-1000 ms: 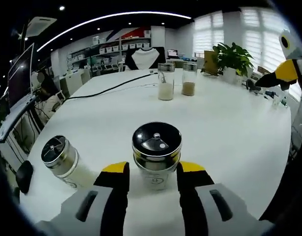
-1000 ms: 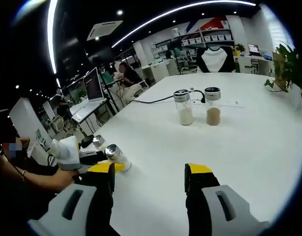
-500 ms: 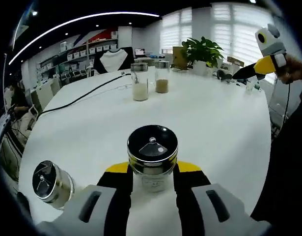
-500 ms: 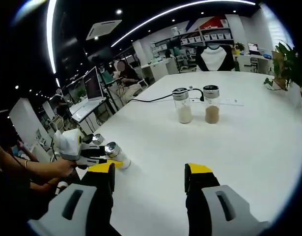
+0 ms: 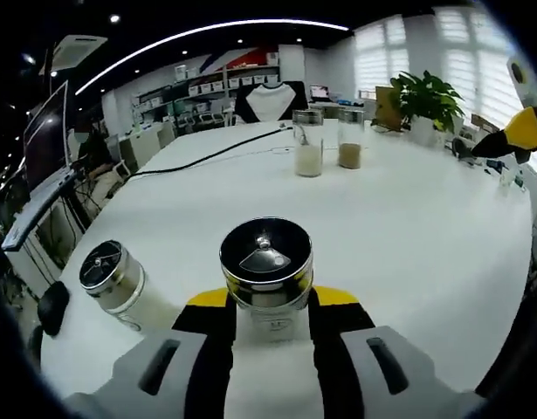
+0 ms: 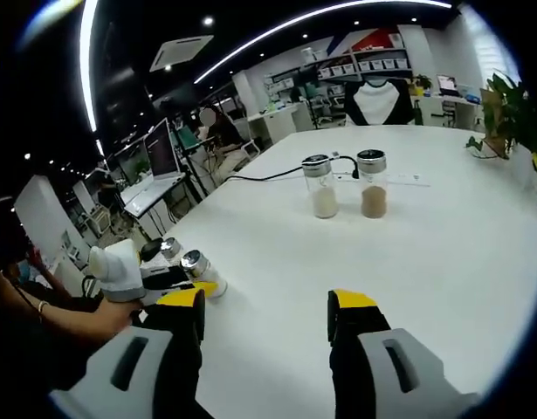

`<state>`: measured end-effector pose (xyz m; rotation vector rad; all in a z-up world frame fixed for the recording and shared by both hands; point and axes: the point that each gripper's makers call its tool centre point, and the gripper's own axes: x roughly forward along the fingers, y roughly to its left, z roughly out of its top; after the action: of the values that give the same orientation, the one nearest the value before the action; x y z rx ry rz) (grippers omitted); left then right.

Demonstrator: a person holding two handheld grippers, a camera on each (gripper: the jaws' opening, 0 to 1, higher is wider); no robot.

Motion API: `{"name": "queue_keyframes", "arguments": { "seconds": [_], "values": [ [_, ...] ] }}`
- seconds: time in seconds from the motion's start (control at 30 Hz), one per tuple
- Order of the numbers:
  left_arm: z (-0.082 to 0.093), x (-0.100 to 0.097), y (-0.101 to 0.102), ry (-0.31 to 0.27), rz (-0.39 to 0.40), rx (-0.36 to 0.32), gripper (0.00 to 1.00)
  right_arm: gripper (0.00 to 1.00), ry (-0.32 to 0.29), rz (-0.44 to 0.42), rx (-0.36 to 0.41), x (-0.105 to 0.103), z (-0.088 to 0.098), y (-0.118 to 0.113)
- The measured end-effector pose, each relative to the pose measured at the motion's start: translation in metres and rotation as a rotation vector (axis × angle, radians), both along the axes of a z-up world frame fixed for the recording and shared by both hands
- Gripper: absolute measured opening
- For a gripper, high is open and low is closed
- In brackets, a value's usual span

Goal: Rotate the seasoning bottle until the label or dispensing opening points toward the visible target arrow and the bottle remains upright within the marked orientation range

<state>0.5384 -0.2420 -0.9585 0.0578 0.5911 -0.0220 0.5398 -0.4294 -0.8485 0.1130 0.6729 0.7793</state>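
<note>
A seasoning bottle [image 5: 266,262] with a black and chrome lid stands upright on the white table [image 5: 408,236], pale powder inside. My left gripper [image 5: 266,307] is shut on it, yellow-tipped jaws pressing its glass sides. From the right gripper view, the same bottle [image 6: 201,271] appears far left, with the left gripper [image 6: 174,281] and a person's hand behind it. My right gripper [image 6: 264,316] hovers open over bare table, nothing between its jaws. The right gripper's yellow tip [image 5: 521,131] reaches in at the far right of the left gripper view.
A second lidded bottle [image 5: 113,278] stands just left of the held one. Two tall glass jars [image 5: 308,145] [image 5: 349,141] stand side by side mid-table, with a black cable [image 5: 207,155] behind them. A potted plant [image 5: 425,98] sits at the far right edge.
My left gripper's jaws have shut in on the bottle. That gripper swung right, then back left, and the lid's marking now sits differently. The right gripper has barely moved.
</note>
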Motion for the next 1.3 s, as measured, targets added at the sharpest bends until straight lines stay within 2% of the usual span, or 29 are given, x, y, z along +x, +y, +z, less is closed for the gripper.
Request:
{"name": "queue_keyframes", "arguments": {
  "seconds": [0.1,0.3,0.37,0.5,0.57,0.73,0.93,1.03,1.1,1.2,1.27,1.3],
  "values": [
    [0.0,0.002,-0.001,-0.001,0.009,0.014,0.35,0.56,-0.002,0.001,0.004,0.0,0.001,0.002],
    [0.001,0.001,0.001,0.007,-0.001,-0.006,0.35,0.56,-0.004,0.0,0.005,0.0,0.002,0.002],
    [0.002,-0.001,0.001,0.027,-0.006,0.014,0.35,0.56,-0.005,0.001,0.004,-0.001,0.001,0.002],
    [0.006,-0.003,-0.001,0.028,-0.015,0.015,0.38,0.56,-0.001,0.001,0.0,-0.002,0.0,0.001],
    [0.007,-0.004,-0.001,0.032,-0.004,-0.012,0.42,0.56,-0.003,0.002,0.001,-0.003,0.0,0.0],
    [0.011,-0.007,0.002,0.05,0.026,-0.025,0.56,0.56,-0.005,-0.001,0.006,-0.005,0.0,0.0],
    [0.036,-0.006,-0.003,-0.01,-0.002,-0.026,0.64,0.56,0.005,-0.007,0.0,-0.007,-0.005,-0.001],
    [0.042,-0.011,-0.002,0.0,-0.016,-0.039,0.68,0.56,0.014,-0.008,-0.002,-0.006,-0.005,-0.001],
    [0.051,-0.015,-0.003,-0.016,-0.02,-0.066,0.73,0.57,0.012,-0.013,0.0,-0.005,-0.005,-0.001],
    [0.062,-0.018,-0.003,-0.038,-0.069,-0.035,0.84,0.58,0.007,-0.023,-0.007,-0.003,-0.005,-0.003],
    [0.063,-0.019,-0.005,-0.028,-0.108,-0.003,0.83,0.58,0.013,-0.029,-0.013,-0.002,-0.007,-0.004],
    [0.061,-0.023,-0.006,0.002,-0.144,0.036,0.81,0.58,0.017,-0.031,-0.019,-0.002,-0.008,-0.005]
  ]
}}
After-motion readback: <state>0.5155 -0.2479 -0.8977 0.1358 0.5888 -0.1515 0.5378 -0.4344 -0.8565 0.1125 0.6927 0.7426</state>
